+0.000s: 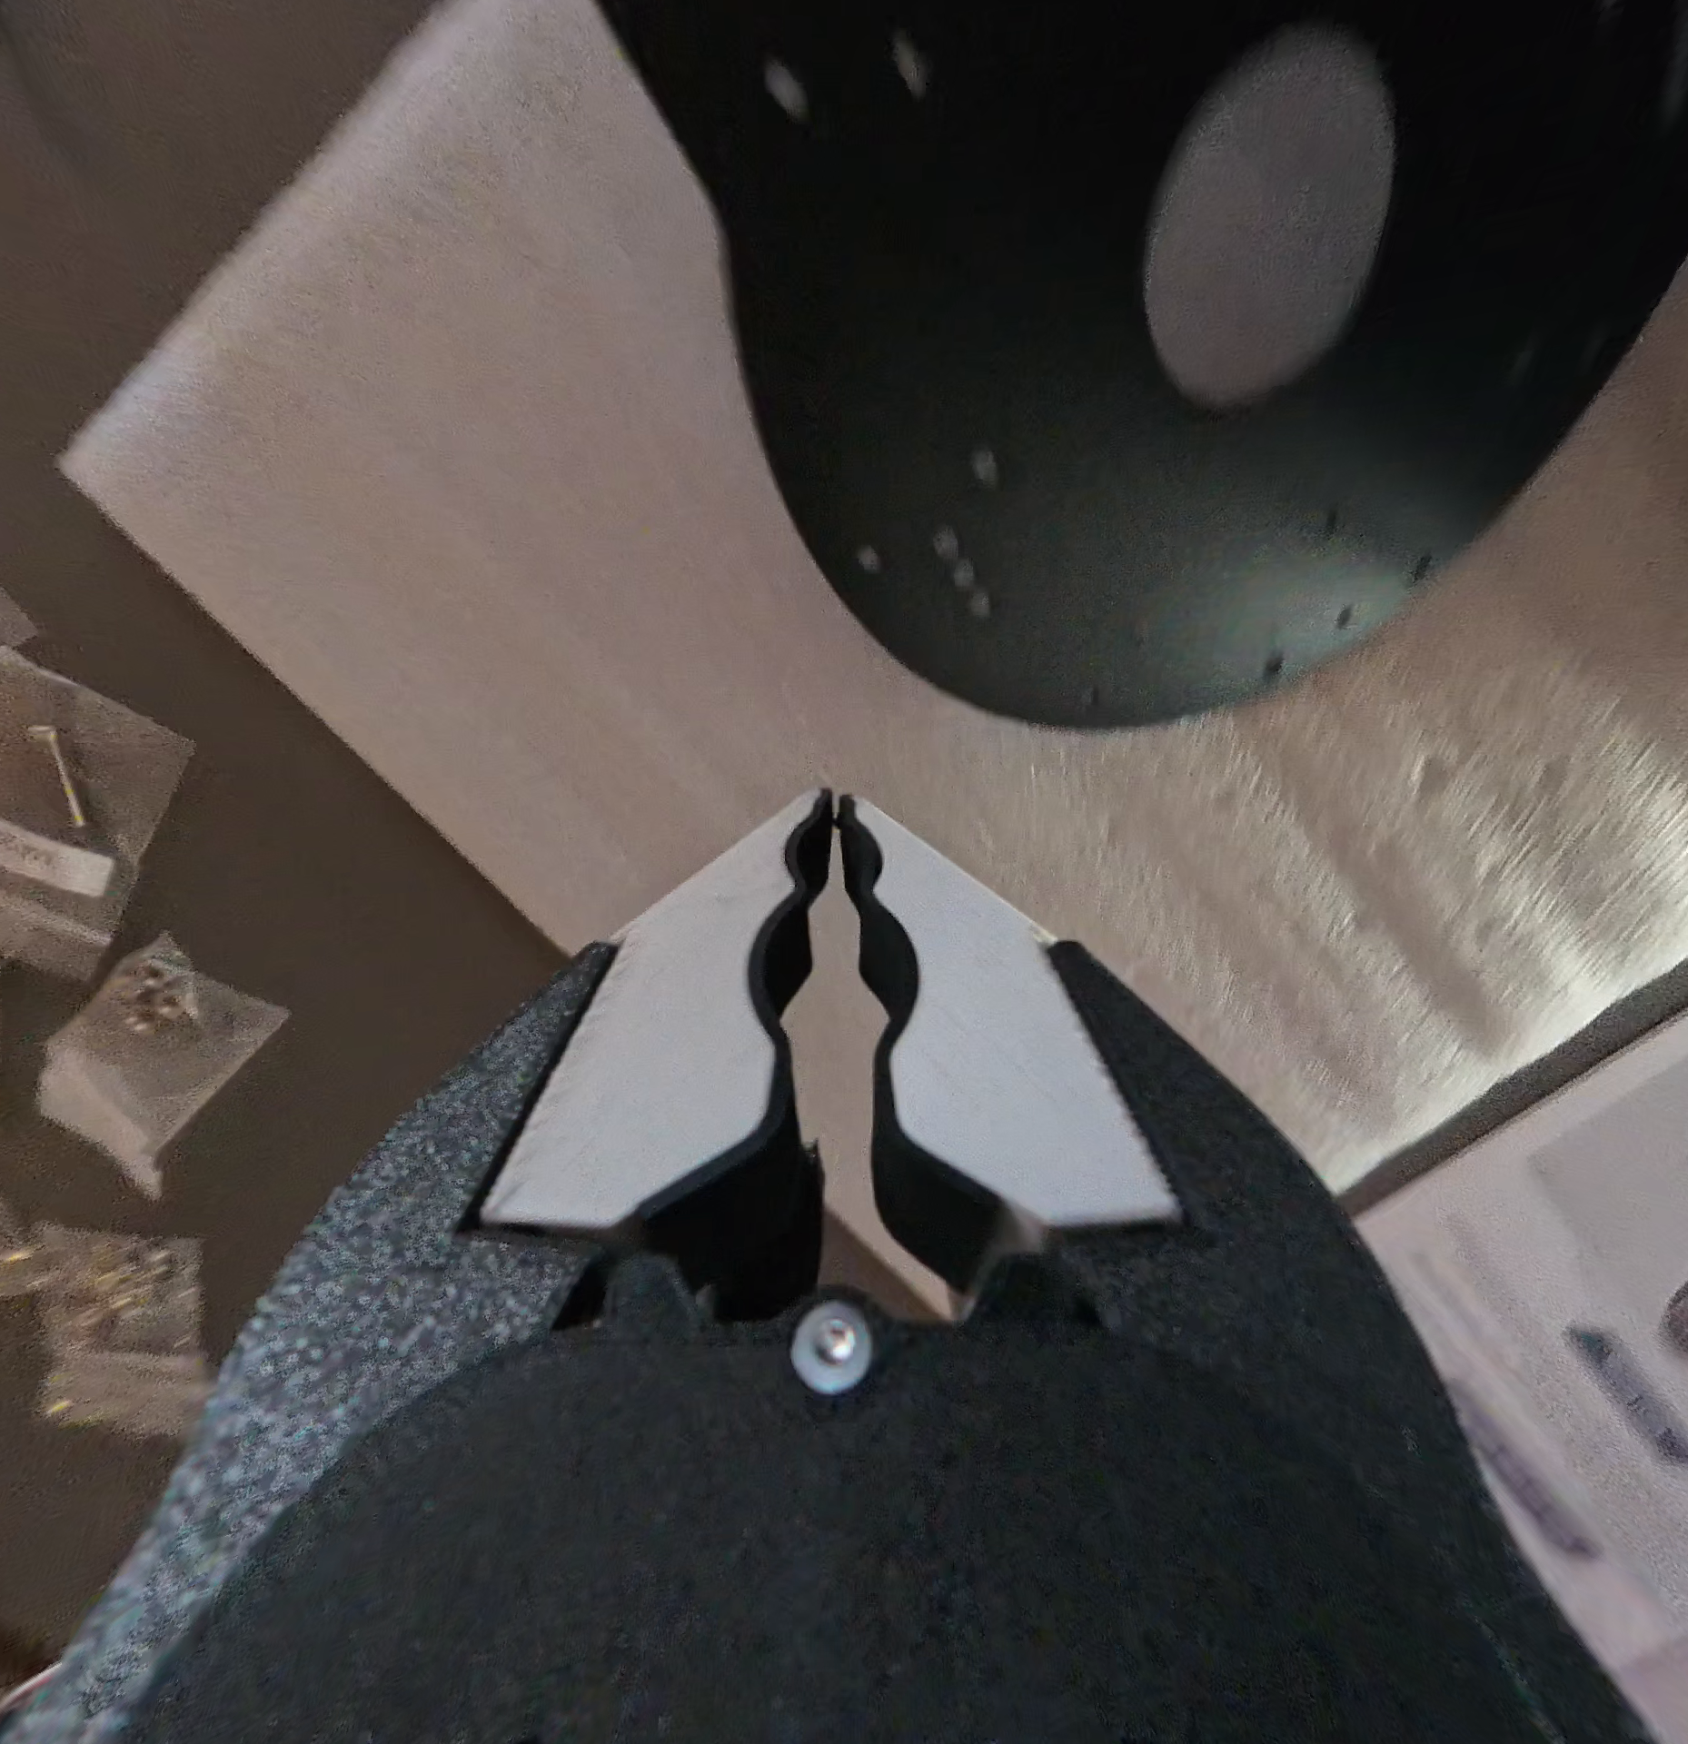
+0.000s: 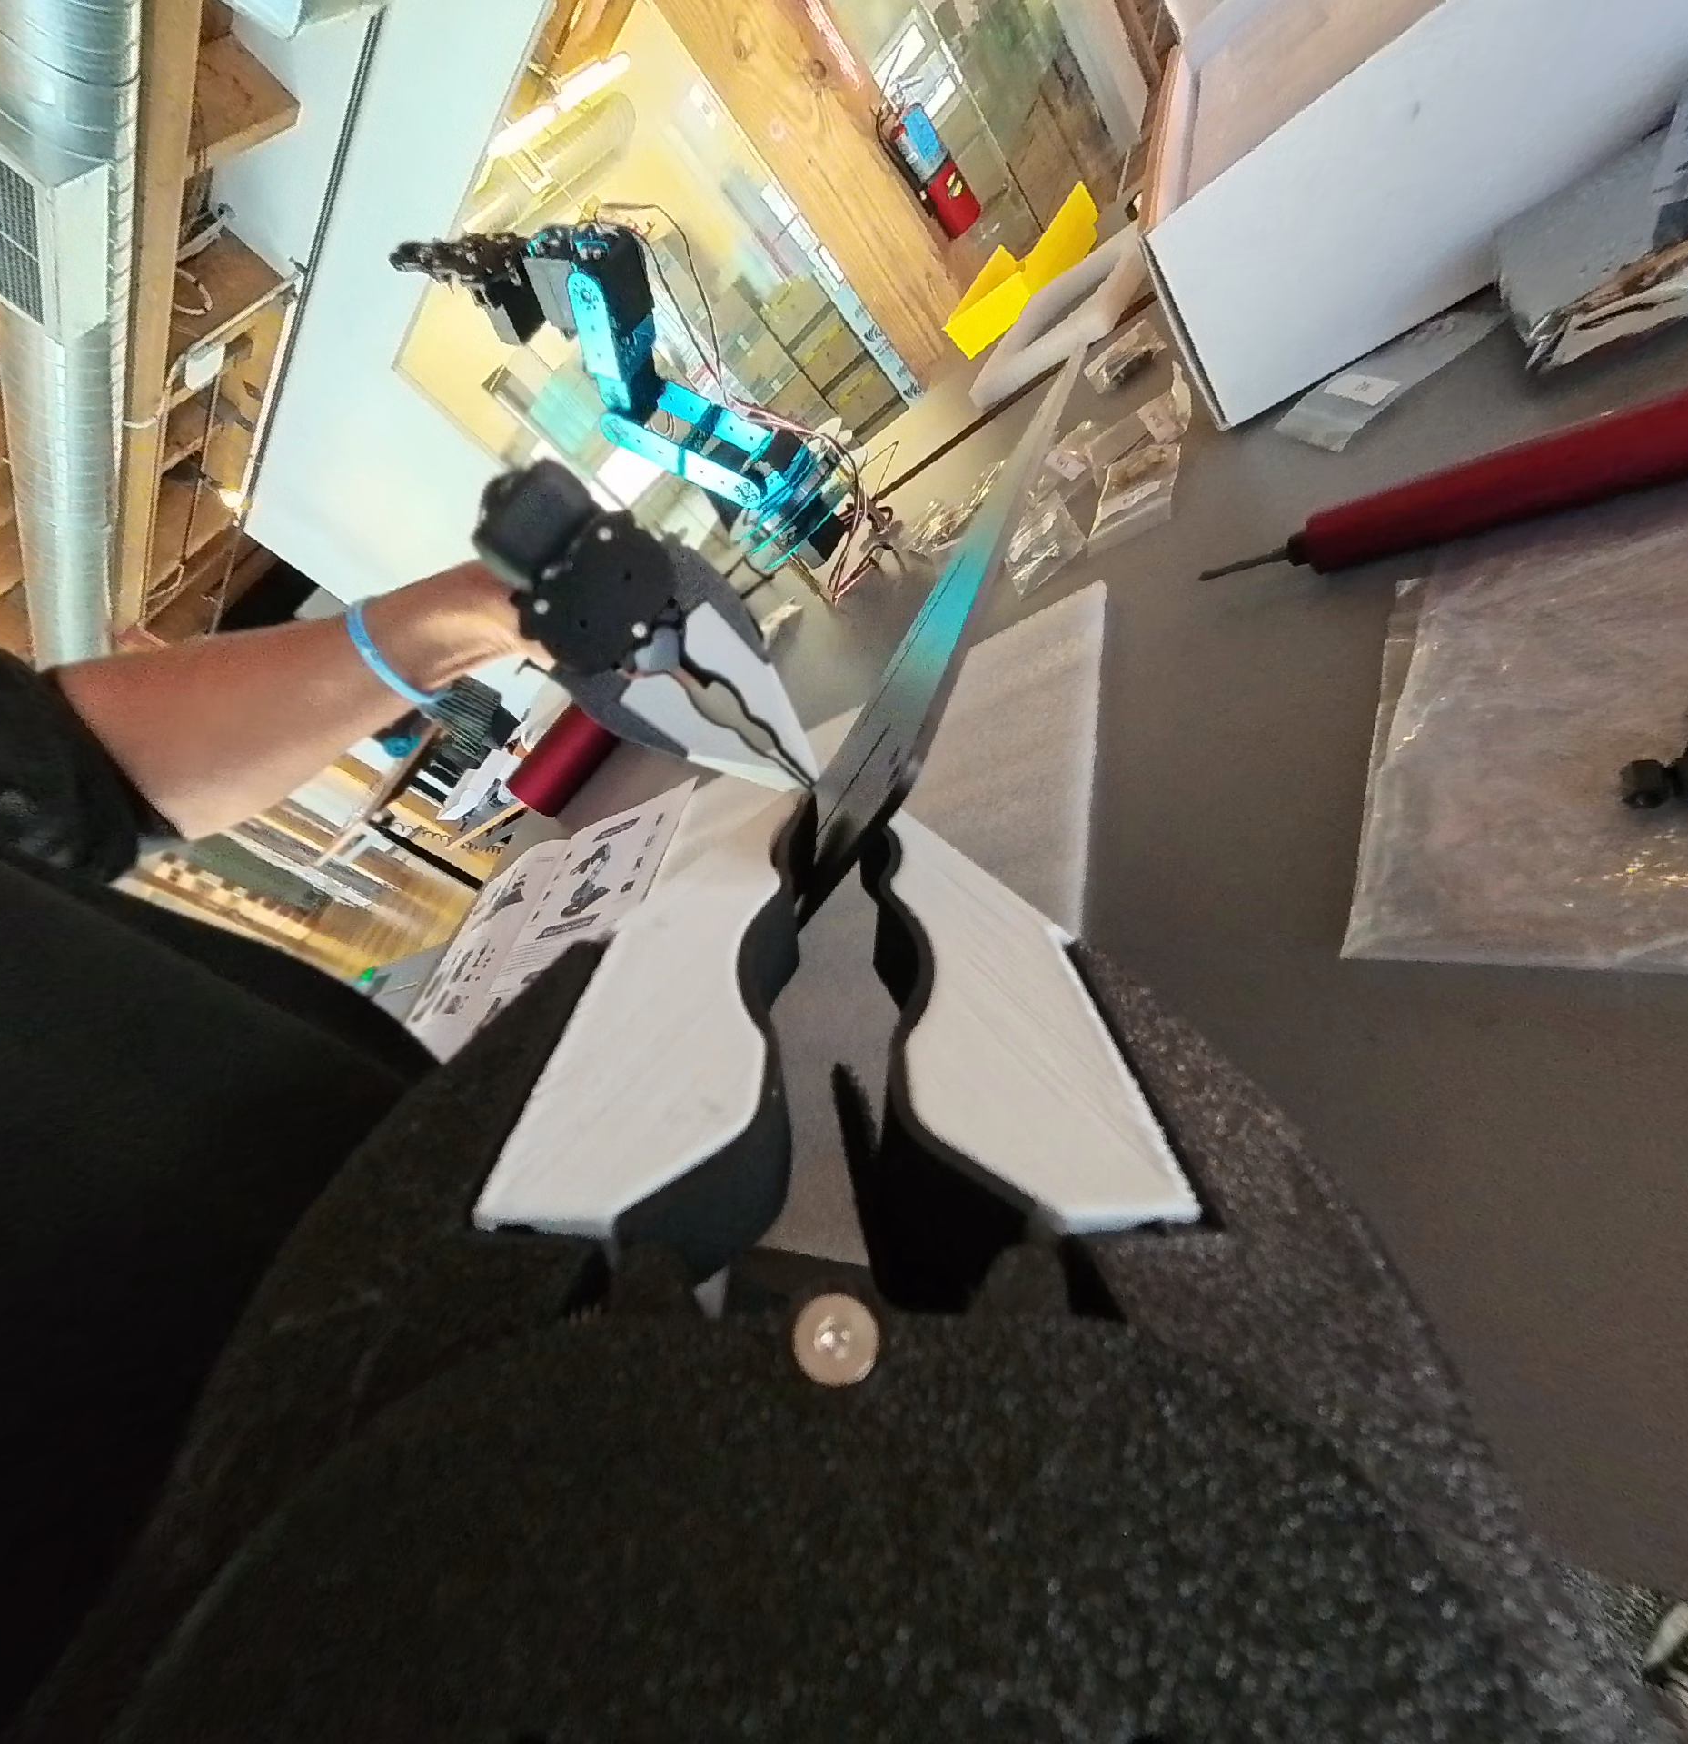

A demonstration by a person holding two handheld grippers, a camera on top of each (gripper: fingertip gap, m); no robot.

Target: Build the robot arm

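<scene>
A flat black metal plate (image 2: 953,623), pierced with one large round hole and many small ones, is gripped at its lower edge between the fingertips of the right gripper (image 2: 833,830); it is seen edge-on there, tilted and raised above the white foam sheet (image 2: 1020,698) on the grey table (image 2: 1246,755). The left gripper (image 1: 835,802) is clenched with its tips together and nothing is seen between them; in the right wrist view its tips lie just beside the plate's lower end, though contact cannot be confirmed.

A slip is judged the main hazard: only a thin edge is pinched, so the plate could pivot or drop onto the foam if the hold is loosened or jolted; a knock from the left gripper could twist it. The blur in the left wrist view suggests motion, which would add to that risk.

The plate appears thin, rigid and matt, with a rounded outline (image 1: 1152,396). Small clear bags of hardware (image 1: 142,1029) lie to one side; a red-handled screwdriver (image 2: 1520,481), a white box (image 2: 1388,208), a printed leaflet (image 2: 576,897) and a teal robot arm (image 2: 651,377) are seen around the table.
</scene>
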